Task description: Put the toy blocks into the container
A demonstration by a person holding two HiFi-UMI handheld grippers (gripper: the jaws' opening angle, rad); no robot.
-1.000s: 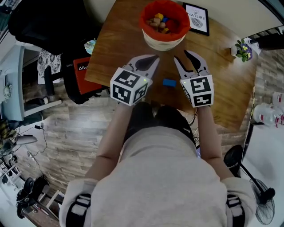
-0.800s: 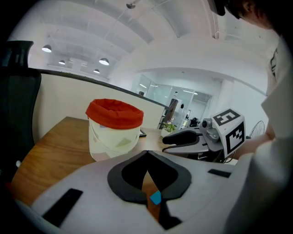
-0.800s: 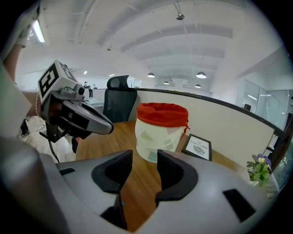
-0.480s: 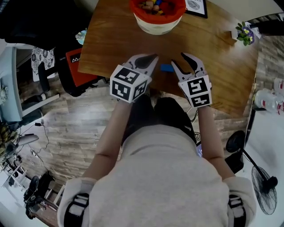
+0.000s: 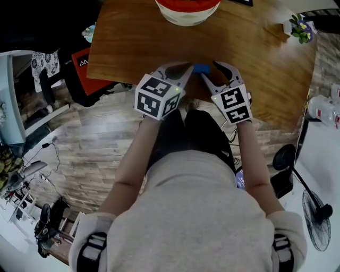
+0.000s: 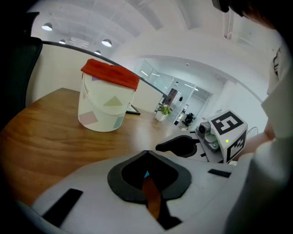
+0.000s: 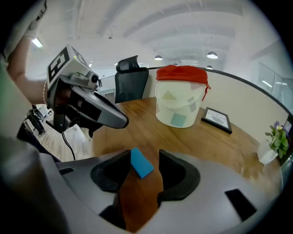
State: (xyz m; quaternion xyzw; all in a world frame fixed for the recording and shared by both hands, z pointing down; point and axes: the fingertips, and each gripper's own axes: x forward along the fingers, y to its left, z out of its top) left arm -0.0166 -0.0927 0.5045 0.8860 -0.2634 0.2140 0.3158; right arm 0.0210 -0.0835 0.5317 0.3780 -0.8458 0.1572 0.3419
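A small blue block (image 7: pixel 142 165) lies on the wooden table (image 7: pixel 215 151), also seen in the head view (image 5: pixel 201 68). My right gripper (image 7: pixel 144 155) straddles it; its jaws are opening and the pads stand clear of the block on both sides. In the head view the right gripper (image 5: pixel 211 72) is at the table's near edge. My left gripper (image 6: pixel 146 153) is shut with nothing held, hovering just left of the block (image 5: pixel 179 68). The container, a white bucket with a red rim (image 7: pixel 180 101), stands farther back on the table (image 6: pixel 106 101), cut off at the head view's top (image 5: pixel 187 10).
A framed picture (image 7: pixel 216 119) lies behind the bucket and a small potted plant (image 7: pixel 274 142) stands at the table's far right. A black office chair (image 7: pixel 130 83) is beyond the table's left side. The wooden floor (image 5: pixel 106 143) lies below the table's near edge.
Both grippers have moved forward over the table's near edge. The blue block, earlier ahead between the two grippers, now lies between the right gripper's jaws, which look slightly wider.
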